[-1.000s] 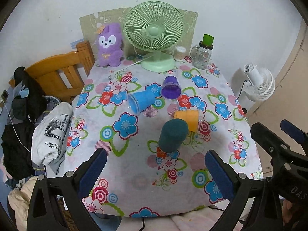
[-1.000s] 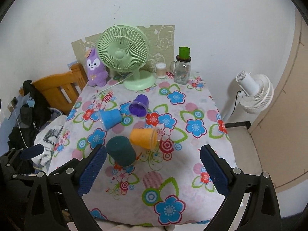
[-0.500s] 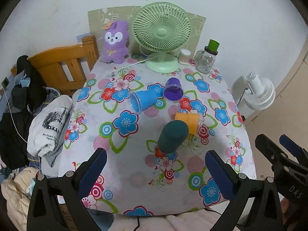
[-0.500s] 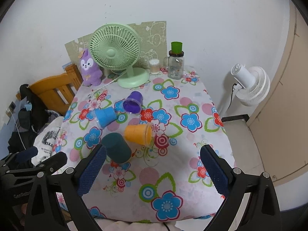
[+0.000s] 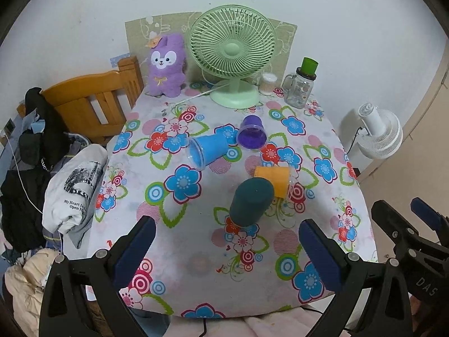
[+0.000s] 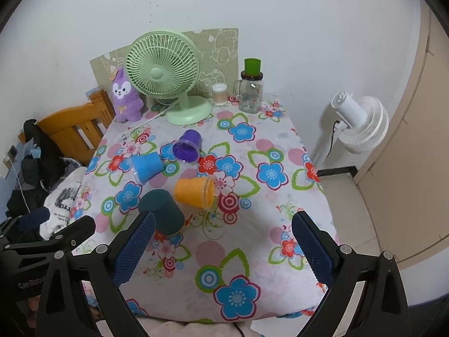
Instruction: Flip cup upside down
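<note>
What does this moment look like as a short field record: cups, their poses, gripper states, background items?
surface: table with floral cloth
dark green cup: upside down, base up
orange cup: on its side
blue cup: on its side
purple cup: tipped, mouth toward camera
left gripper: open, above near table edge, holding nothing
right gripper: open, holding nothing
back of table: green fan, purple plush, glass jar

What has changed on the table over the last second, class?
Only the cameras shifted; nothing was gripped or released. Both grippers, left and right, stay open and empty above the table. The teal cup still stands upside down; the blue, purple and orange cups lie unmoved.
</note>
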Motion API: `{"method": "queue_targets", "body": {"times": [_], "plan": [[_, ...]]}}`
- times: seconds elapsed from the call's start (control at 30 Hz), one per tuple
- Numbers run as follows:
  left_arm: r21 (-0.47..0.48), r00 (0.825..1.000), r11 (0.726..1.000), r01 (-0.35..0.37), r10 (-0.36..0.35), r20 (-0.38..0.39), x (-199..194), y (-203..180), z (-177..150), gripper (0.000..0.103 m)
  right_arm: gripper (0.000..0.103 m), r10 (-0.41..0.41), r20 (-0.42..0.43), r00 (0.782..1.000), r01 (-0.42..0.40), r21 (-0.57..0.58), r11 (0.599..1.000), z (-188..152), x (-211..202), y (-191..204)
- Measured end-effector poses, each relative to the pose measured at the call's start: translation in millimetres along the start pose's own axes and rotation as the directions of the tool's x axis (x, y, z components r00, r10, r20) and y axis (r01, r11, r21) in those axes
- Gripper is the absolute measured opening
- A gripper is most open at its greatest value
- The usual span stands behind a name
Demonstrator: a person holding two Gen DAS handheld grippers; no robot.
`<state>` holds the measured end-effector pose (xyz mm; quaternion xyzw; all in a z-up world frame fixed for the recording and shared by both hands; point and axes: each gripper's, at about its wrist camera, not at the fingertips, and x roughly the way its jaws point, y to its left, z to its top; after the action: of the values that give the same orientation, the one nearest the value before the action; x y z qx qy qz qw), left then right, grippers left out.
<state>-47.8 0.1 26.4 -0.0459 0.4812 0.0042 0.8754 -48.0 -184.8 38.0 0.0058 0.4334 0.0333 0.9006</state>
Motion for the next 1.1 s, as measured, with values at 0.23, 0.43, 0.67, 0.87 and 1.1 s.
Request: {"method": "queue_targets", "body": {"times": [0.23, 0.43, 0.67, 0.87, 1.1], "plan": [[-0.015, 1.000, 1.000, -0.001, 0.001, -0.004, 2.2, 2.5, 0.6, 0.103, 0.099, 0.002, -0.004, 1.000, -0.002, -0.005, 1.000, 0.9, 2.6, 1.9], [-0.020, 1.000, 1.000, 0.005, -0.005, -0.013, 3.4, 3.3, 1.2, 0.103, 0.099, 0.002, -0.012, 1.000, -0.002, -0.006, 1.000, 0.7, 5.1, 2.8], [-0.018, 1.000, 1.000, 0.000, -0.001, -0.017, 5.0, 3.1, 1.7, 0.103, 0.099, -0.002, -0.014, 1.000, 0.002, -0.009, 1.000, 0.7, 6.2, 3.5], [-0.018, 1.000, 1.000, 0.000, 0.000, -0.016, 5.9, 3.6, 2.0, 0.103, 0.099, 0.000, -0.014, 1.000, 0.000, -0.008, 1.000, 1.5, 6.7, 3.4], [-0.019, 1.000, 1.000, 0.002, -0.002, -0.021, 8.0, 5.7, 3.1, 0.103, 0.099, 0.000, -0.016, 1.000, 0.000, -0.004, 1.000, 1.3, 8.0, 2.9]]}}
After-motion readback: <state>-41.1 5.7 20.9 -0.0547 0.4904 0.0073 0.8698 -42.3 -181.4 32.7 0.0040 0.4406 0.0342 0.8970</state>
